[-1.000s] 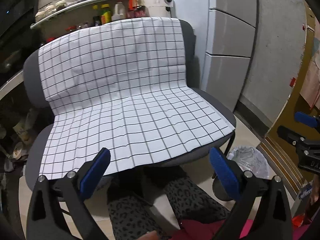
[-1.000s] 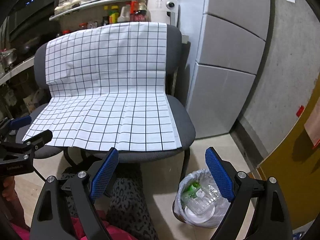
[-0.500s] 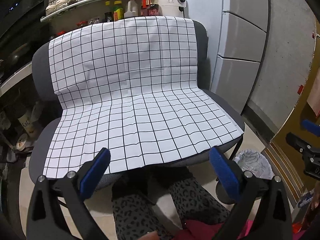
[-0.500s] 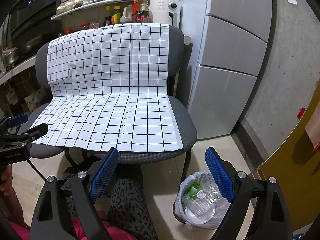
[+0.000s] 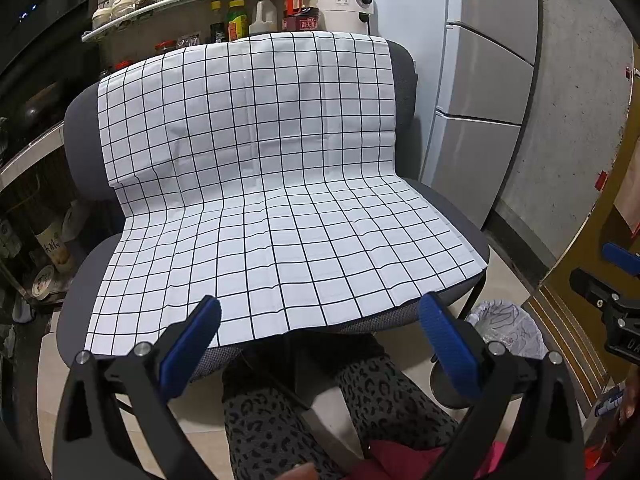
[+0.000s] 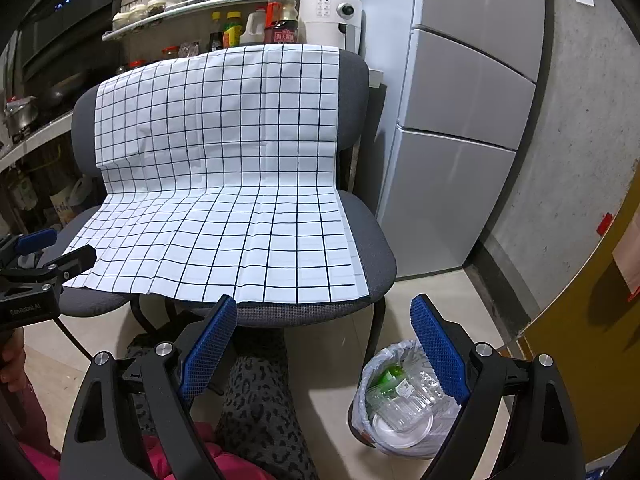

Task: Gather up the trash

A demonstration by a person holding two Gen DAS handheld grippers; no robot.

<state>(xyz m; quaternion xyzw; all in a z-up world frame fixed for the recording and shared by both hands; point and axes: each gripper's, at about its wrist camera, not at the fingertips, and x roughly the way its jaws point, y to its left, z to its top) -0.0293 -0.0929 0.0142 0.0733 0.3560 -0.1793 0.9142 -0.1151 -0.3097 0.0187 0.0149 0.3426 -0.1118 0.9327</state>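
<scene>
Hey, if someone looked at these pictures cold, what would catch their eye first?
The white grid-checked cloth draped over the grey chair fills the middle of both views. On the floor to the chair's right stands a lined trash bin with clear plastic containers and a green bottle inside. Both grippers, left and right, are open and empty.

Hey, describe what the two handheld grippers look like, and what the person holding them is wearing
Both the left gripper and the right gripper have black angular frames with silver bolts and two fingers faced with textured blue pads. Small pale lettering marks the left gripper's body, as seen from the right wrist camera. The person wears grey leopard-print trousers and a pink garment.
</scene>
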